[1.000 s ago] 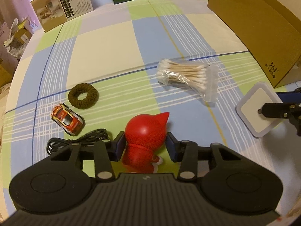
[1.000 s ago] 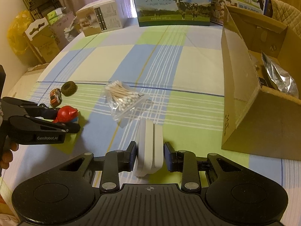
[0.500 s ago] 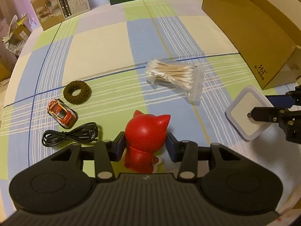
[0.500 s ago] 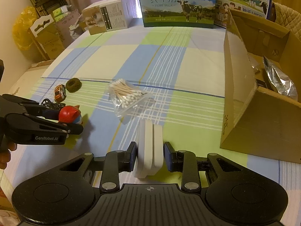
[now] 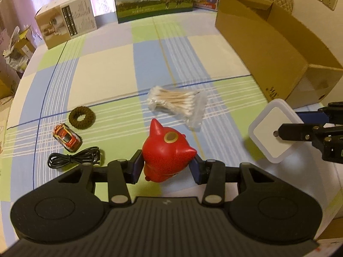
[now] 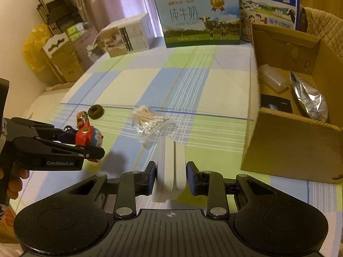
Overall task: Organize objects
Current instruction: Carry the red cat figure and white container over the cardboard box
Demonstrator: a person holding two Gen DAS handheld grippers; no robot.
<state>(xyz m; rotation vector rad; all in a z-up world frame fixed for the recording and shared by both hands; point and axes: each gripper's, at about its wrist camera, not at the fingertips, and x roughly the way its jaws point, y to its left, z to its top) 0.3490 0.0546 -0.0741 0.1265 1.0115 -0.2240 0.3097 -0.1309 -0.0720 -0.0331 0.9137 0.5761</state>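
Left wrist view: the left gripper (image 5: 166, 167) is closed across the red figurine (image 5: 166, 157), lifted over the table (image 5: 103, 72). It appears hard, light and smooth; hold at its widest part.

Right wrist view: the right gripper (image 6: 170, 178) clamps the rigid white square pad (image 6: 170, 167) by its flat faces, near the cardboard box (image 6: 289, 150).

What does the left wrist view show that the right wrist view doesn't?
Only the left wrist view shows the black cable clearly and the flat square face of the white pad.

Only the right wrist view shows inside the cardboard box: a foil bag, a clear container and a black item. It also shows a hand.

Both show the red figure in the left gripper, the pad in the right gripper, the swabs, the toy car and the hair tie.
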